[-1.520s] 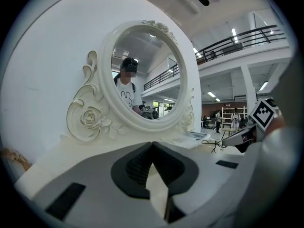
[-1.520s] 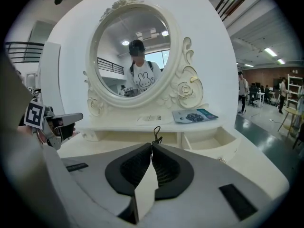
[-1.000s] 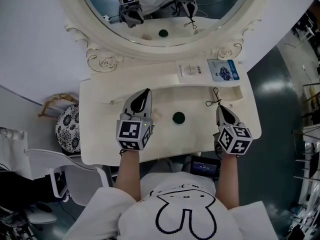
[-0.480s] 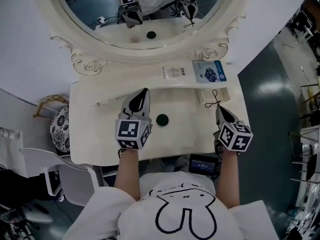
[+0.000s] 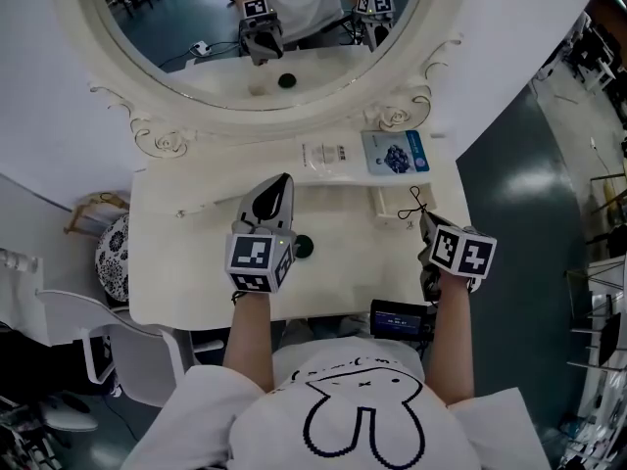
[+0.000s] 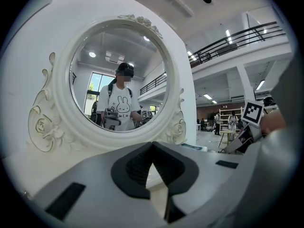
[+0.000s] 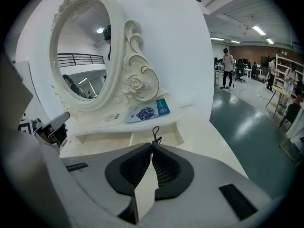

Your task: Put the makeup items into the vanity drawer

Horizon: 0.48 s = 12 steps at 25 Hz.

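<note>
At the back left edge of the worktop [image 5: 186, 282] a thin stick [image 5: 211, 204] lies lengthwise along that edge, well apart from both claws. Your left claw [image 5: 282, 184] is over the middle of the worktop, jaws together with nothing between them. The round dark compact [image 5: 304, 247] lies just to its right, beside the body and not ahead of the tips, so you would have to draw back or turn to reach it.

On the shelf [image 7: 187, 106] under the mirror [image 5: 196, 37], a white sachet [image 5: 328, 155] and a blue sachet [image 5: 395, 151] lie side by side. Below them, toward the back right corner, the small drawer [image 7: 176, 133] stands open.

Your right claw [image 5: 425, 217] is clamped on a black looped item [image 5: 417, 201], whose length runs on from the tips toward the drawer. That is the relation to work from: the drawer lies straight ahead of this claw and a little left, near, and this is the nearer hand. The worktop's right edge is close beside the claw, so I judge the free room lies forward and leftward.
</note>
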Motion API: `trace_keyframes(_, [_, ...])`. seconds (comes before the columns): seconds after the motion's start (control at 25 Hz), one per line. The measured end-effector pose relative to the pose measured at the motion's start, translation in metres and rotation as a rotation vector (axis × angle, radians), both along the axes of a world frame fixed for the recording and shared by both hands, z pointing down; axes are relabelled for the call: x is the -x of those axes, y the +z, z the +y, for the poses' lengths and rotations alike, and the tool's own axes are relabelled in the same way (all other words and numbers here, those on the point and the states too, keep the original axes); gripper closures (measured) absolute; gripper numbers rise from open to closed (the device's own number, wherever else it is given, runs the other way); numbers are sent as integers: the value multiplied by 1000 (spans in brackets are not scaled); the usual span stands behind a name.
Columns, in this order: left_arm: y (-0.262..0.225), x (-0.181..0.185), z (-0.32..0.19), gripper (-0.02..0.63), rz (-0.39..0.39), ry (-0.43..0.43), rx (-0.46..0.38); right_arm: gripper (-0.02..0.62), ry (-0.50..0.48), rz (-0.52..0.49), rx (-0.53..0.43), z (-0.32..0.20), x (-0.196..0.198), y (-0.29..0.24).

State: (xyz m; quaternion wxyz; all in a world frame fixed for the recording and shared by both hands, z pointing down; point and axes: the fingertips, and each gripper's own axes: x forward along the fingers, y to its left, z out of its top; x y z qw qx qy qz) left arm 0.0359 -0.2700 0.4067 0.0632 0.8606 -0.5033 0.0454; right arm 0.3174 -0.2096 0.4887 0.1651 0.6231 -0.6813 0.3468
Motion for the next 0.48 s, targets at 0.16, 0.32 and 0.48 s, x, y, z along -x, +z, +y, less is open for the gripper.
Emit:
trace_keyframes(0.16, [-2, -1, -8, 584, -10, -16, -5, 569, 19, -3, 31, -12, -10, 6])
trace_keyframes(0.32, [-1, 1, -18, 584, -16, -40, -3, 569, 6, -8, 73, -23, -15, 13])
trace_keyframes(0.48, [2, 0, -25, 584, -20, -60, 4, 569, -7, -8, 86, -36, -19, 19])
